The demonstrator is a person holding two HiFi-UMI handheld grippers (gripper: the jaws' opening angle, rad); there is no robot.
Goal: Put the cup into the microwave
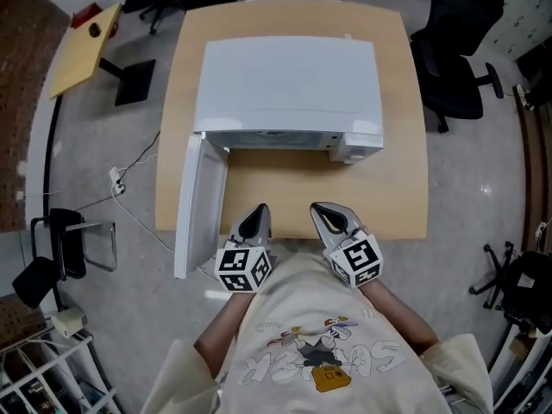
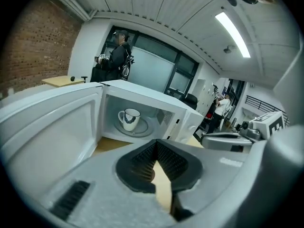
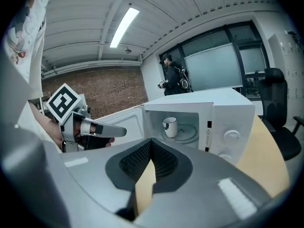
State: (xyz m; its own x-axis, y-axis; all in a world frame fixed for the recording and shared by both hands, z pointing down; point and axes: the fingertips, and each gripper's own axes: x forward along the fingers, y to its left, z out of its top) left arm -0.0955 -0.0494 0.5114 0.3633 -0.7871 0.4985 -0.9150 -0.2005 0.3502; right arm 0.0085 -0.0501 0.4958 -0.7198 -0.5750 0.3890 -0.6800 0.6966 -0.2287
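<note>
Cup [image 2: 129,118], white with a dark pattern, stands upright on the glass turntable [image 2: 147,129] inside the microwave [image 1: 289,84], toward the left of the cavity, with nothing touching it. The microwave sits on a wooden table [image 1: 392,192], and its door [image 1: 200,207] is swung fully open on the microwave's left, reaching past the table's front edge.

Both grippers hover in front of the microwave, well apart from it and near the table's front edge, at the person's chest. The left gripper [image 1: 259,209] is just beside the free end of the open door; its 2 jaws are pressed together at the tips and pinch nothing. The right gripper [image 1: 323,207] sits beside it, facing the microwave's front; its jaws also meet at the tips, with nothing between them.

Behind the microwave's right side stands a black office chair [image 1: 457,50]. In the left gripper view a person [image 2: 118,51] in dark clothes stands far behind the microwave by the windows.
</note>
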